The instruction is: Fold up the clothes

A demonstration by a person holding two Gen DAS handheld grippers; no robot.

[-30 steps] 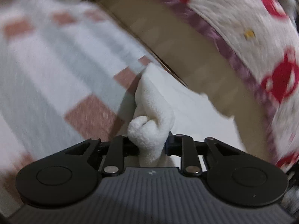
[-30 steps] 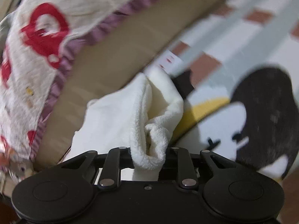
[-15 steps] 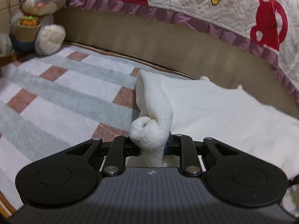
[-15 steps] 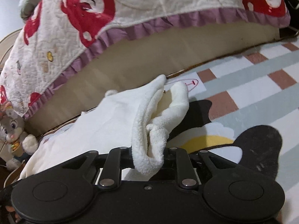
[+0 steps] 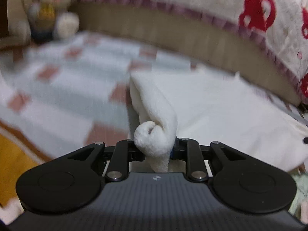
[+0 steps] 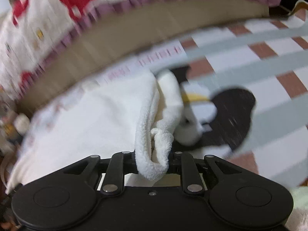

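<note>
Left wrist view, blurry from motion: the left gripper [image 5: 156, 150] is clenched on a bunched corner of a white fleece garment [image 5: 221, 115]; the log's slight widening of the jaws shows as no gap, the pads press the fabric from both sides. The pinched fleece curls into a small roll just above the jaws and a thick fold runs up and away from it. The rest of the garment spreads flat to the right over a checked rug [image 5: 67, 88] with grey, white and brick-red blocks. Far left at the back sits a plush bunny [image 5: 52, 17], too blurred for detail. Behind the garment runs a tan bed base [image 5: 173, 32], and above it hangs a white quilt [image 5: 269, 19] with red prints and a purple ruffled hem.

Right wrist view, also blurred: the right gripper [image 6: 153, 165] is grasping another bunched edge of the same white fleece garment [image 6: 86, 119], jaws easing open slightly yet fabric pinched between them. The fleece folds over itself at the jaws, the sheet stretching left and back toward the bed base [image 6: 134, 34]. Just right of the held edge, on the rug [image 6: 269, 77], lies a rug motif in black, white and yellow [image 6: 231, 111], partly covered by the fleece. The quilt [image 6: 48, 19] drapes top left. The garment's far edge lies near the base; I cannot tell if it touches.
</note>
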